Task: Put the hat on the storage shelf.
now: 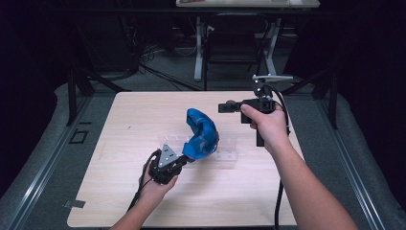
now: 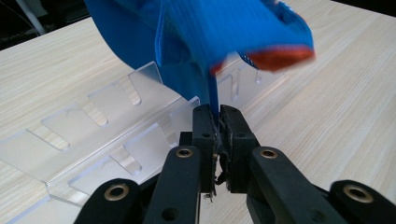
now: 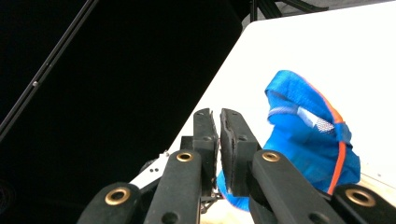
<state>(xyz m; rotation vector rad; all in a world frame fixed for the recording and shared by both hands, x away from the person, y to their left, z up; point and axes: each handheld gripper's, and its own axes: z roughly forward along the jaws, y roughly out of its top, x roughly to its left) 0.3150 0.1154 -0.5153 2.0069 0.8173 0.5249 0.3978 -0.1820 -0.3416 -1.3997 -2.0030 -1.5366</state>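
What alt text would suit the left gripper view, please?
The left gripper is shut on the edge of a blue fabric item, lifting it over a clear plastic rack on a light wooden table.

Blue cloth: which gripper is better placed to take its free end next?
Right, probably. The left gripper is already shut on the blue cloth, holding it above the clear rack. The right gripper is shut on nothing, raised near the cloth's upper end.
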